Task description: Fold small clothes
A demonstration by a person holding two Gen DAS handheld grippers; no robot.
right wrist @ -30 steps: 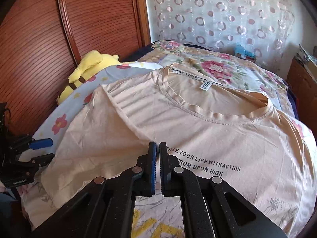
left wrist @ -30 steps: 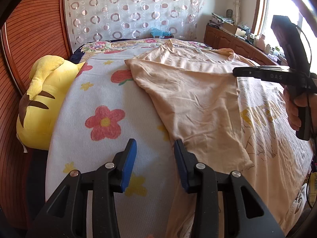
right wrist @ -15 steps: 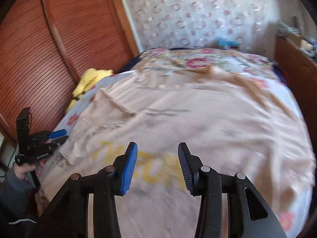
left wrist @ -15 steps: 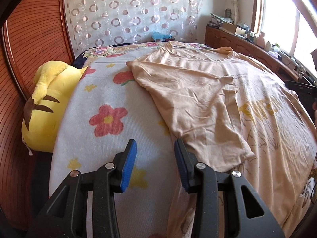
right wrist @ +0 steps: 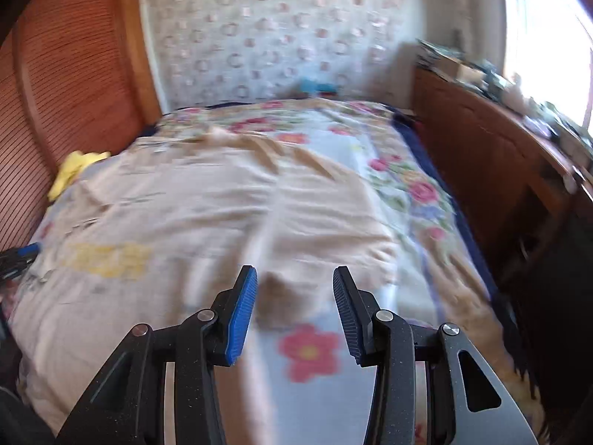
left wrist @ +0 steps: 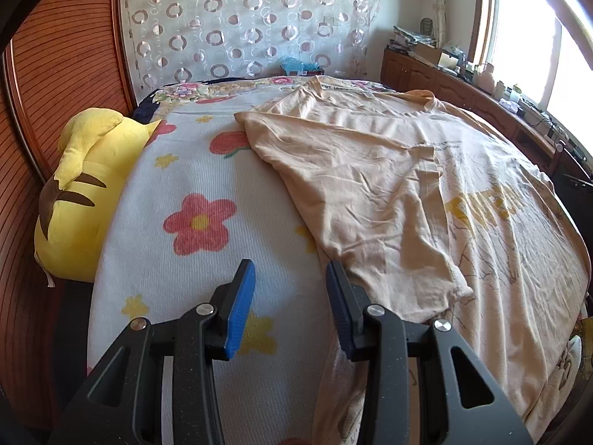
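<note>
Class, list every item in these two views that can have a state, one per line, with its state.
T-shirt: spread on the bed, left side folded over the front.
Left gripper: open, holding nothing.
Right gripper: open, holding nothing.
Yellow plush toy: lying at the bed's edge against the wooden panel.
Curtain: drawn.
</note>
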